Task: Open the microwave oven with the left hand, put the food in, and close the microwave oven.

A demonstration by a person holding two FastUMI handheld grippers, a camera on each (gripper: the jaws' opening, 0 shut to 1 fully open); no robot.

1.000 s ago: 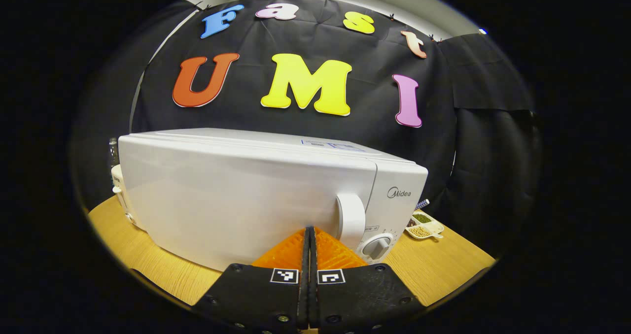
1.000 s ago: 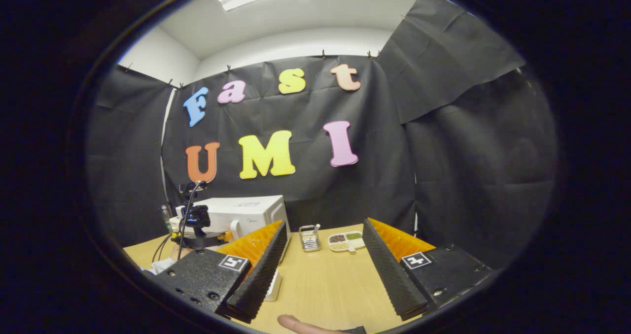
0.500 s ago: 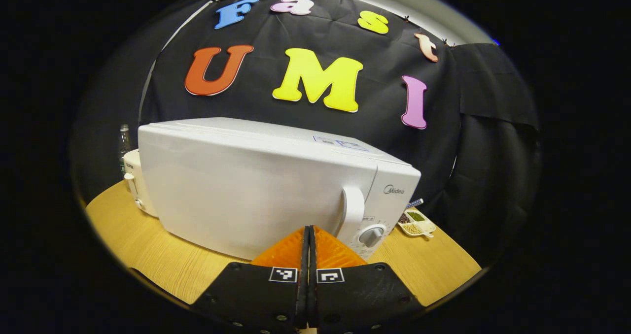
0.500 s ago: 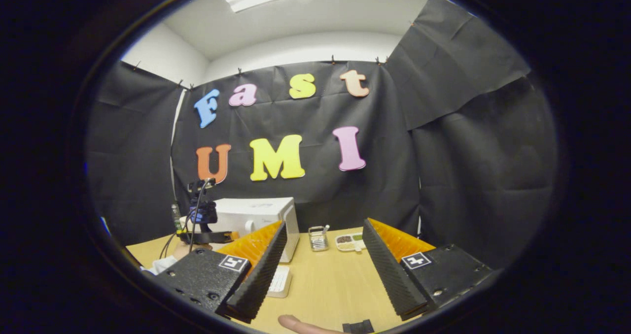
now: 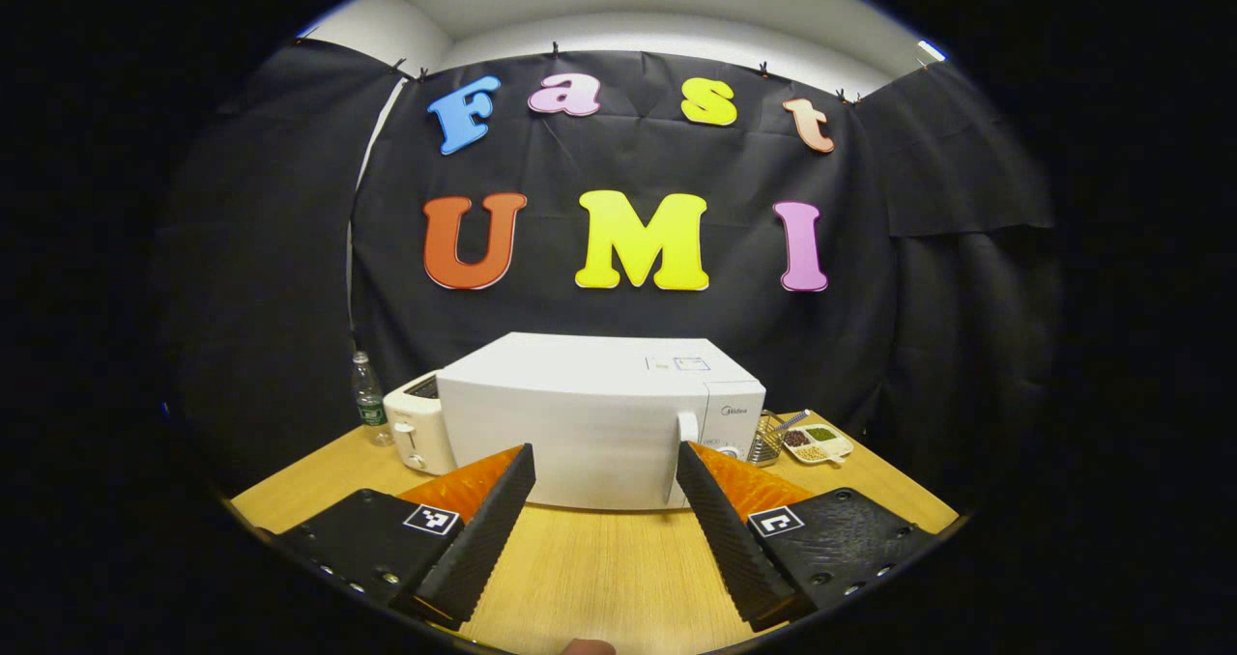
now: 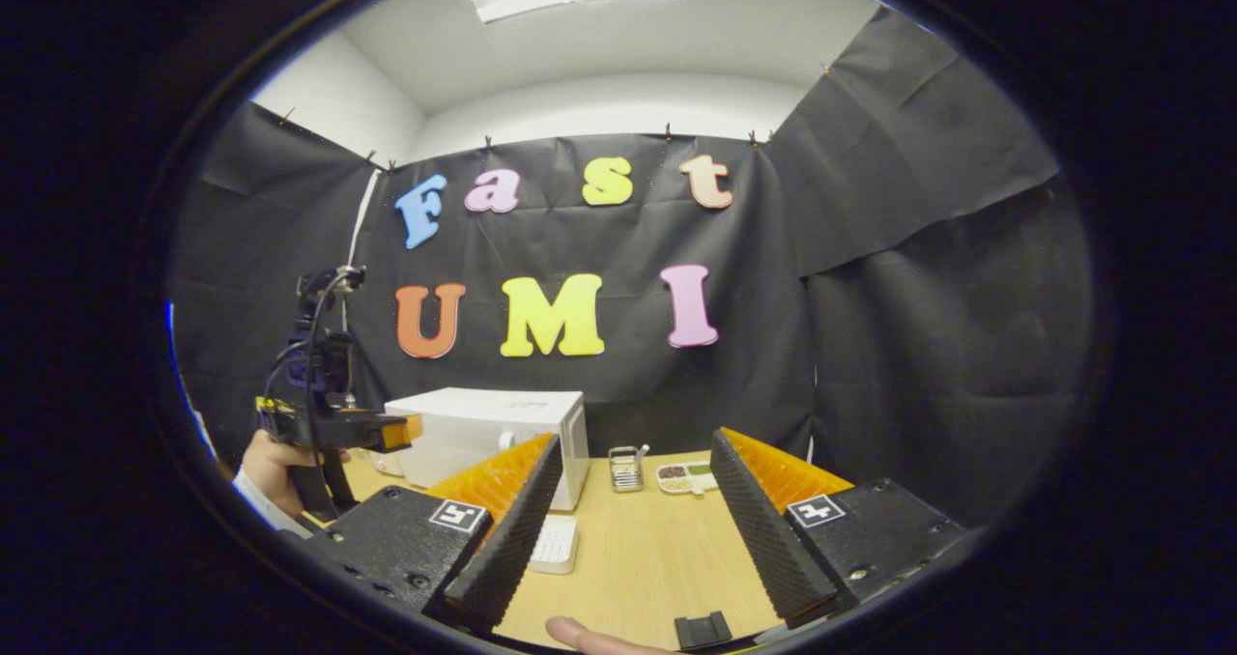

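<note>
Your left gripper (image 5: 601,515) hangs wide open and empty, facing the closed microwave (image 5: 599,418). Take its rigid handle (image 5: 682,442) at the door's right edge; expect latch resistance.

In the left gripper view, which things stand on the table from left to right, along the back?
Water bottle → toaster → microwave oven → small metal basket → divided dish of beans, all on the wooden table.
</note>
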